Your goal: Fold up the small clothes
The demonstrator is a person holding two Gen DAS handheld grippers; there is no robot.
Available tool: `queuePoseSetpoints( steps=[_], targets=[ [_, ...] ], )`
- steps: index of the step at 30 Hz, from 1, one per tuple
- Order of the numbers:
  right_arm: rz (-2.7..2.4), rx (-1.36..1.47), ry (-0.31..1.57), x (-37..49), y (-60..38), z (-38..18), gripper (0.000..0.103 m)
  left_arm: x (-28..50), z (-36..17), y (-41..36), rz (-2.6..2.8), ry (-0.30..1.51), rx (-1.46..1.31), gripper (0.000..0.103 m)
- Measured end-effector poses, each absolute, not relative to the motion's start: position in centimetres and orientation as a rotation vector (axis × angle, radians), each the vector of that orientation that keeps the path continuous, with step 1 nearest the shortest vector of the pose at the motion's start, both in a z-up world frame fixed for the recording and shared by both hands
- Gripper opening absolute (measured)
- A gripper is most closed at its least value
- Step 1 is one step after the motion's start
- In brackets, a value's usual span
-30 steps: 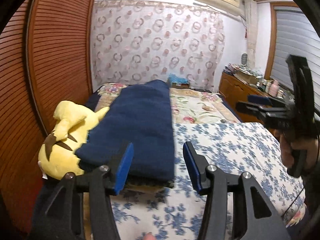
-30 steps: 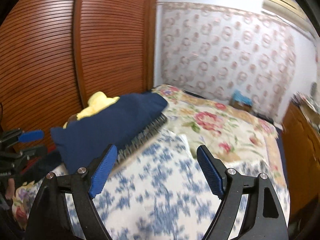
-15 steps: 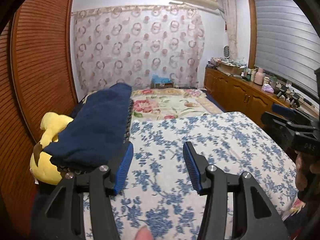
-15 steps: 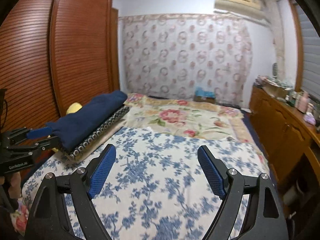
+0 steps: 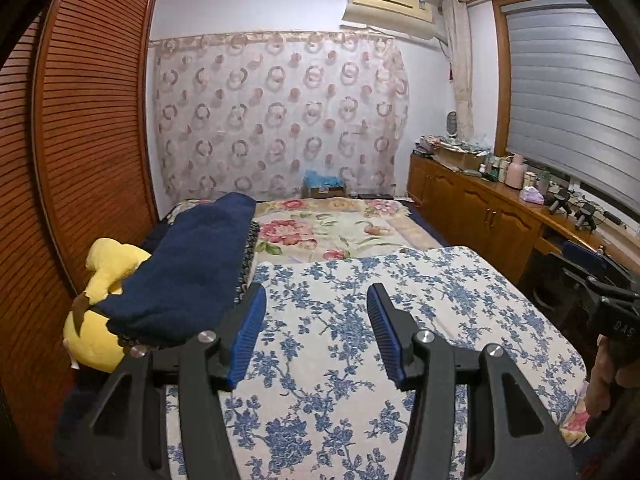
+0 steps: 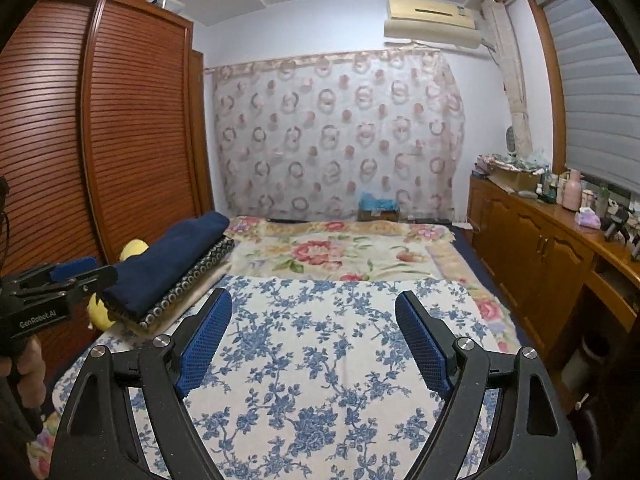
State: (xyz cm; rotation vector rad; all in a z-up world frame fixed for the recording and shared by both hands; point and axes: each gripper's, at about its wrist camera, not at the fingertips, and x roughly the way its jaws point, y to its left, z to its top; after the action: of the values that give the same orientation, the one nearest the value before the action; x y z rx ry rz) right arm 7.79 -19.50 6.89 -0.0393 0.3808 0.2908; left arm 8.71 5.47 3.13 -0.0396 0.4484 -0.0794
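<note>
A folded navy garment [image 5: 188, 272] lies on top of a dark patterned folded piece [image 6: 192, 280] at the left edge of the bed, in both wrist views. My left gripper [image 5: 316, 320] hovers over the blue-flowered sheet [image 5: 440, 292], just right of that stack, open with nothing between its blue pads. My right gripper [image 6: 314, 320] is over the same sheet [image 6: 320, 360], open wider and also holding nothing. The right wrist view shows the left gripper [image 6: 92, 272] at its left edge, close to the near end of the navy garment [image 6: 172, 260].
A yellow plush toy [image 5: 100, 320] lies wedged between the stack and the louvred wooden wardrobe [image 5: 92, 140]. A rose-patterned blanket [image 6: 340, 252] covers the far half of the bed. A wooden cabinet [image 6: 532, 256] crowded with bottles runs along the right wall. A hand [image 5: 604, 368] holds the right gripper's handle.
Both views have swung right, away from the wardrobe and stack, to face down the bed. The left gripper has drawn back from the navy garment. Neither gripper's opening visibly changed.
</note>
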Motion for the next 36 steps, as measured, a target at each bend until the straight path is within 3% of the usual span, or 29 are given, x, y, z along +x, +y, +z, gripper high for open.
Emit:
queuePoseSetpoints(
  steps=[36],
  targets=[
    [0.275,-0.032,0.38,7.53,-19.93,6.61,0.086,8.43,3.29,5.55,-0.069,0.438,-0.037,0.054]
  ],
)
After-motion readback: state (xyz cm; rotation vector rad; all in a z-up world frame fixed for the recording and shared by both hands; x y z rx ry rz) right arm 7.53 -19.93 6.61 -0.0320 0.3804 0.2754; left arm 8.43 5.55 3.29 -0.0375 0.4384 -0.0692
